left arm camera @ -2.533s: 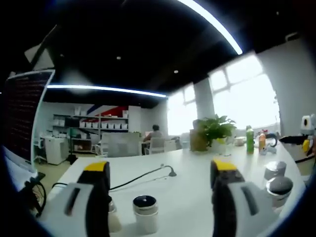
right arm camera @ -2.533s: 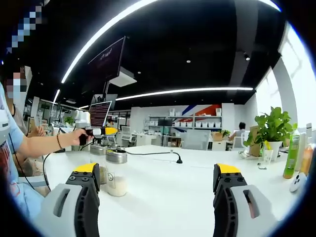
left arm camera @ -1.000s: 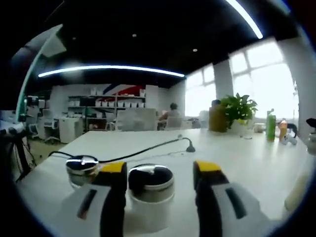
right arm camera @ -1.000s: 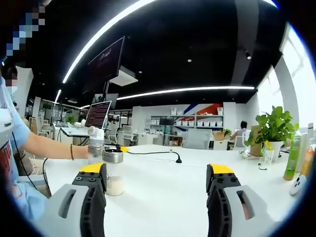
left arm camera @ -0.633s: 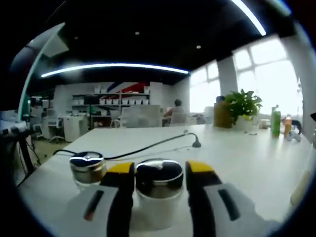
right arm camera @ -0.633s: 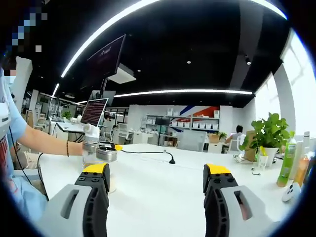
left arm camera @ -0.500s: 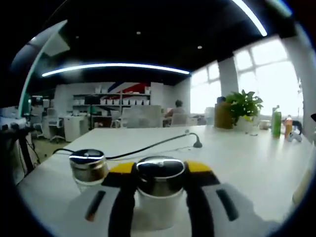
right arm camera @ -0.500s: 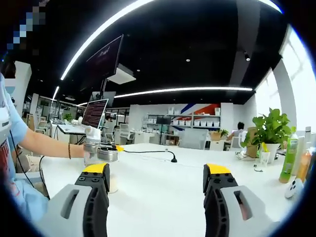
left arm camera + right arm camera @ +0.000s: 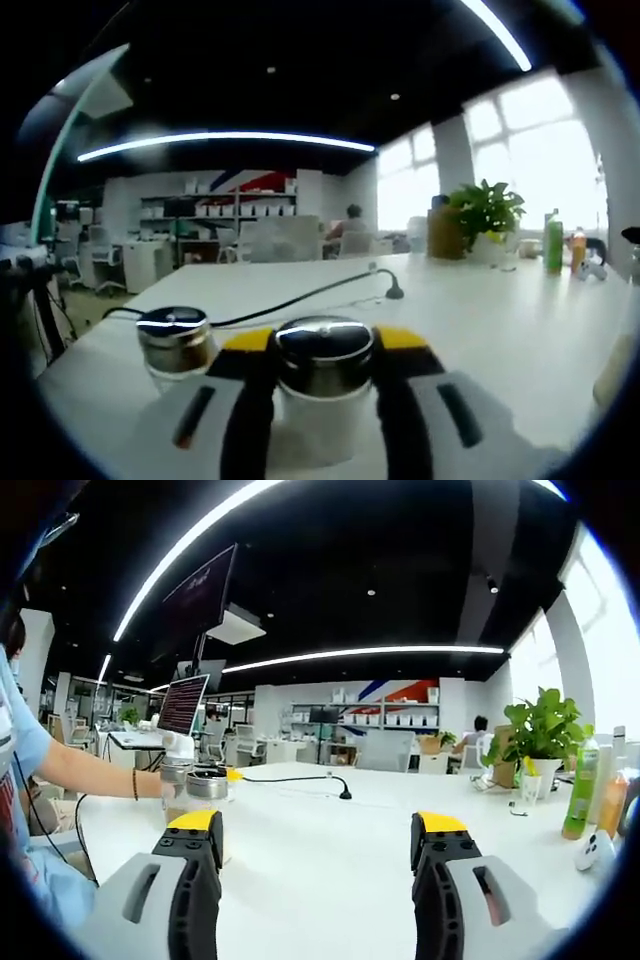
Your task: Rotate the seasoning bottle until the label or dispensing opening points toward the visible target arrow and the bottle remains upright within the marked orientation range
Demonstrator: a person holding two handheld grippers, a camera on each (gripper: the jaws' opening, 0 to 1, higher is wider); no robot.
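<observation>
The main risk now is a tip or a slip: the left tool (image 9: pixel 322 372) is clamped high on the bottle (image 9: pixel 322 400), its yellow tips pressed against the steel cap rather than the body, so a quick twist could turn the tool on smooth metal, or lean the bottle off upright. A second jar (image 9: pixel 173 345) stands just left of the left tool's jaw, near enough that a wide swing of the tool could knock it. No arrow or marked range is visible on the counter (image 9: pixel 480 320), so overshooting the heading is another likely fault (I cannot tell which way any label or opening faces). The bottle sits between the left tool's jaws, standing upright on the counter; it has a shiny round metal cap with a dark top and a pale, cloudy body below. The right tool (image 9: pixel 317 835) is wide apart and empty above bare counter, with the bottle (image 9: pixel 205 805) beyond its left jaw.
</observation>
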